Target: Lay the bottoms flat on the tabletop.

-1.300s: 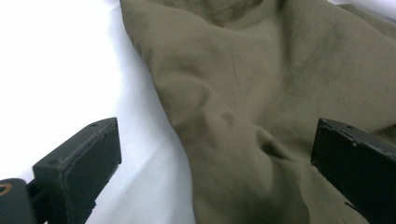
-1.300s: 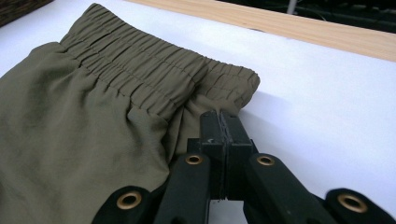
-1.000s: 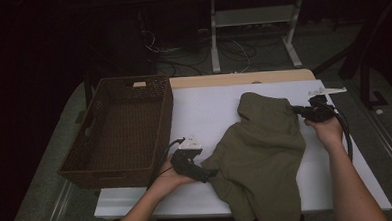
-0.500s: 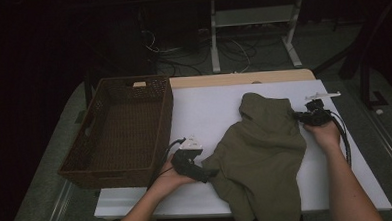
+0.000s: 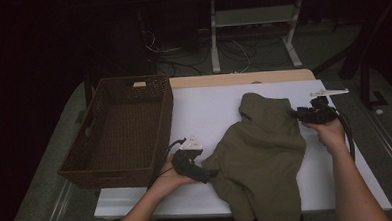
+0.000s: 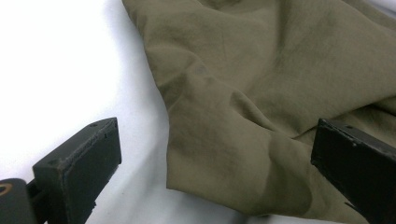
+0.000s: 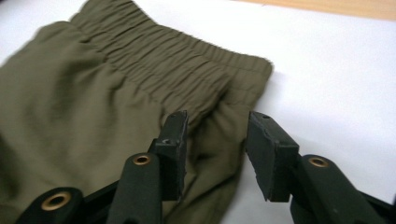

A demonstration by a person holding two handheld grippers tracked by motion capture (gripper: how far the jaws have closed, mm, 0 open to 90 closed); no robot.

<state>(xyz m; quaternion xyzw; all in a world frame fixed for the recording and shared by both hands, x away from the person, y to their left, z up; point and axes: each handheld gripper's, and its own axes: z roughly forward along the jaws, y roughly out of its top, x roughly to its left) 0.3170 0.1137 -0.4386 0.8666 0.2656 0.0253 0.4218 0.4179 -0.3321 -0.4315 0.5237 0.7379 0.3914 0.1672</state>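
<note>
An olive garment (image 5: 261, 157) lay crumpled on the white table (image 5: 209, 115), its near end hanging over the table's front edge and its gathered waistband (image 7: 159, 51) at the far end, toward the wooden strip along the table's back. A brown wicker basket (image 5: 120, 131) stood at the table's left side, apart from the cloth.

The left gripper (image 5: 207, 176) lay low on the table at the garment's near left edge, held in the person's left hand (image 5: 169, 176). In the left gripper view its jaws stood spread wide, one over bare table and the other over the cloth, with a folded corner of the garment (image 6: 243, 140) between them; the pads did not press on it.

The right gripper (image 5: 297, 114) sat at the garment's far right edge, beside the waistband, held in the right hand (image 5: 330, 132). Its jaws had just been opening. In the right gripper view they stood partly apart, with a fold of the garment's edge lying in the gap below the waistband; the left pad was right against the cloth, the right pad clear of it, so nothing was pinched. A thin white piece (image 5: 328, 92) lay on the table just beyond that gripper
</note>
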